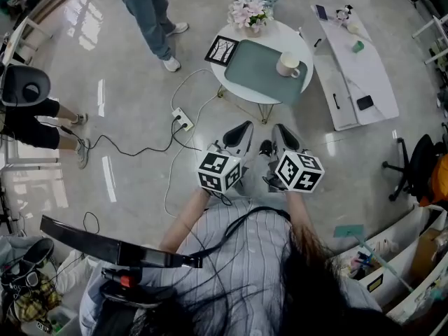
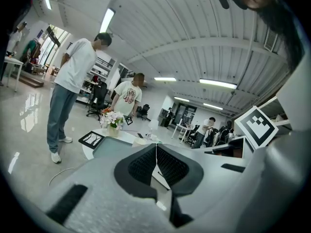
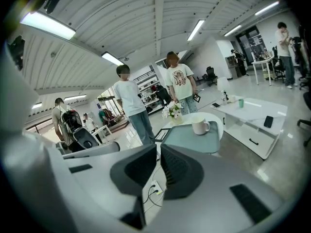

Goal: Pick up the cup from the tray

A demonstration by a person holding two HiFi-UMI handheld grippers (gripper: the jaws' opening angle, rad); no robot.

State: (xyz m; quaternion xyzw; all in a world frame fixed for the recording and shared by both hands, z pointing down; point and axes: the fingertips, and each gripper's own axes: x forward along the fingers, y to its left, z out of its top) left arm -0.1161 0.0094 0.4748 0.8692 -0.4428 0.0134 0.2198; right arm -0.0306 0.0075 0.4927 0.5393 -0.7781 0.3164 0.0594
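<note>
Left tongs (image 1: 240, 133) were squeezed shut with nothing in them, and right tongs (image 1: 283, 134) were squeezed shut and empty too. Both were held out side by side in front of the person, pointing at the little round table (image 1: 283, 35), which was a good way off across the floor. The cup (image 1: 287, 64) stood the right way up on the green tray (image 1: 253, 72), near the tray's far right side, with its handle sticking out to the right. Flowers (image 1: 250, 12) and a small picture frame (image 1: 222, 50) sat on the table beside the tray, not touching the cup. It looked like a hard white mug, likely a bit heavy, smooth and slippery, and it could break if it fell. I think the best place to grab it was the rim, one jaw inside and one outside, or the handle, since the round side could slide out. First the tongs would need to open.
</note>
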